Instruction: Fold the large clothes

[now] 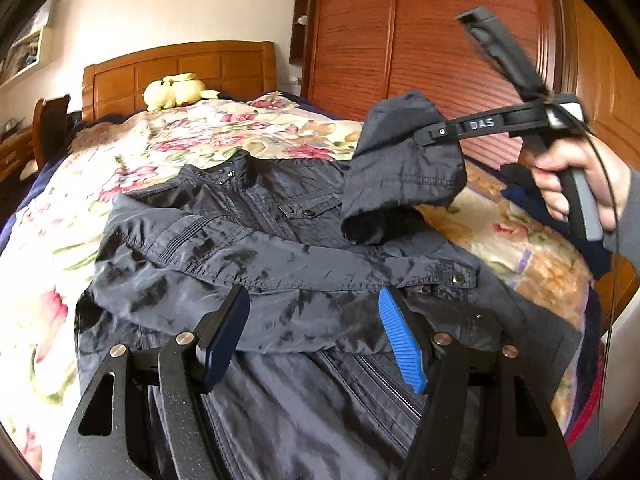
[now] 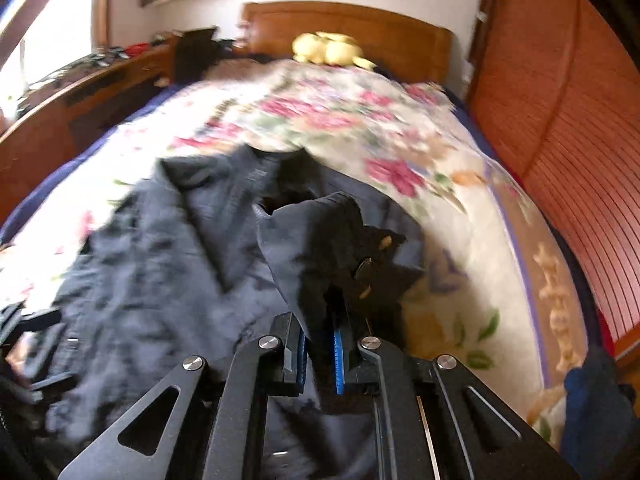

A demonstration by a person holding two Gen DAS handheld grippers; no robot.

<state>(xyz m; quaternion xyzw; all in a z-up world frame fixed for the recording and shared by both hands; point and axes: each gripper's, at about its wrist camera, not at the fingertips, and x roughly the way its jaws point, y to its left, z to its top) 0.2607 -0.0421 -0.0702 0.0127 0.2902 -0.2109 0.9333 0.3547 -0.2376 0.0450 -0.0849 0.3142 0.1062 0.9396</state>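
One dark jacket (image 1: 280, 248) lies front-up across the near end of the floral bedspread (image 1: 80, 208), collar toward the far headboard (image 1: 180, 68), zip closed, with one sleeve (image 1: 280, 268) already laid across the chest. Your right gripper (image 2: 320, 354) is clamped on the cuff of the other sleeve (image 1: 400, 168), holding it raised above the jacket's right side; your left gripper (image 1: 316, 340) hangs over the lower front with its jaws spread wide and nothing between them. To fold this step well, carry the lifted sleeve straight across the chest, lay it parallel to the crossed sleeve, and let go only once the cuff rests flat; the free left tongs could pin the shoulder seam so the body does not drag. The shiny fabric looks slippery, so it may slide on itself. Beyond the garment, a yellow plush toy (image 1: 176, 90) sits well apart by the headboard, a blue cloth (image 2: 592, 404) lies at the bed's right edge near you, and a wooden wardrobe (image 1: 420, 32) stands along the right. None of these appears to block the sleeve's path.
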